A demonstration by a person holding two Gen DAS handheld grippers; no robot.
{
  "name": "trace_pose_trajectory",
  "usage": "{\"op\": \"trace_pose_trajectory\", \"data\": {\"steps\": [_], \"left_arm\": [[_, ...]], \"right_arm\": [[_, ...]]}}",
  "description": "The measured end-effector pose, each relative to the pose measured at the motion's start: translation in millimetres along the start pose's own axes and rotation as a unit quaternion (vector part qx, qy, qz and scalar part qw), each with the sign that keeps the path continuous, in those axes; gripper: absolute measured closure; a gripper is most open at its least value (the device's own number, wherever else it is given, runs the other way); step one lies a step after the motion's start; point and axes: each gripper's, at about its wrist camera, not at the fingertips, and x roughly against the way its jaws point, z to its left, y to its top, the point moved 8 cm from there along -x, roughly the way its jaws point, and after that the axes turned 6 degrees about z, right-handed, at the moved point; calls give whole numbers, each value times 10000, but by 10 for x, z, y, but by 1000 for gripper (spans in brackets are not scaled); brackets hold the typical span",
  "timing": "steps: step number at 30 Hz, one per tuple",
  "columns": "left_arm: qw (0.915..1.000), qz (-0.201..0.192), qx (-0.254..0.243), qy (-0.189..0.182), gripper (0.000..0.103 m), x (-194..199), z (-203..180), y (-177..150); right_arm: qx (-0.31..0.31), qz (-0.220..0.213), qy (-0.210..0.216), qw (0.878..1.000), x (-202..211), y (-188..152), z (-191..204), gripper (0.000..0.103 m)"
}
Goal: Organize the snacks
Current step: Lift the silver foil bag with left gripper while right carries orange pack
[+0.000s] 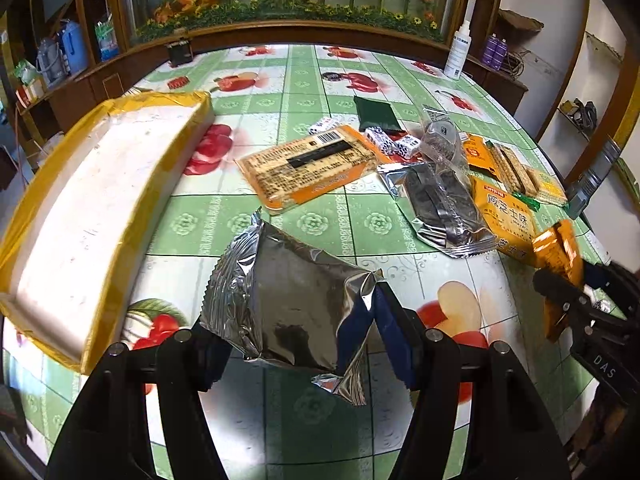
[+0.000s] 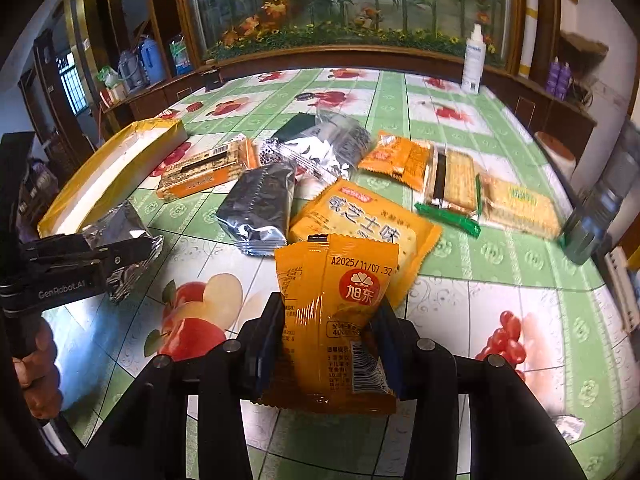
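Note:
My left gripper (image 1: pixel 296 332) is shut on a crinkled silver foil packet (image 1: pixel 288 300), held just above the tablecloth. The same left gripper (image 2: pixel 140 252) and silver foil packet (image 2: pixel 120 224) show at the left of the right wrist view. My right gripper (image 2: pixel 330 320) is shut on an orange snack sachet (image 2: pixel 340 300) with a red logo, lifted off the table. It shows in the left wrist view as the right gripper (image 1: pixel 560 300) with the orange sachet (image 1: pixel 560 248). An open white box (image 1: pixel 100 200) edged in yellow tape lies to the left, also seen as box (image 2: pixel 116 168).
Several snack packs lie mid-table: a long orange cracker pack (image 1: pixel 308 168), a dark foil pack (image 2: pixel 260 204), a yellow cracker bag (image 2: pixel 360 216), biscuit packs (image 2: pixel 452 184). A spray bottle (image 2: pixel 474 60) stands at the far edge. A hand (image 2: pixel 40 368) grips the left tool.

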Motion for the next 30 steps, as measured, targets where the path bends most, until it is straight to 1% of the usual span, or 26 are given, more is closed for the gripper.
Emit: {"op": "trace_pose_trajectory", "data": {"steps": [4, 8, 11, 19, 30], "left_arm": [[9997, -134, 6, 198, 39, 95, 62, -16], [9994, -187, 35, 293, 39, 155, 101, -34], [9991, -225, 20, 355, 39, 195, 88, -54], [9981, -314, -120, 520, 39, 274, -1, -80], [9958, -423, -289, 756, 39, 326, -85, -54]], "right_arm": [[208, -231, -462, 9984, 140, 105, 92, 58], [343, -368, -697, 9963, 213, 170, 150, 58], [371, -403, -688, 9961, 236, 185, 162, 57], [459, -557, -859, 9937, 322, 191, 179, 56], [588, -623, -1106, 9902, 314, 204, 172, 54]]}}
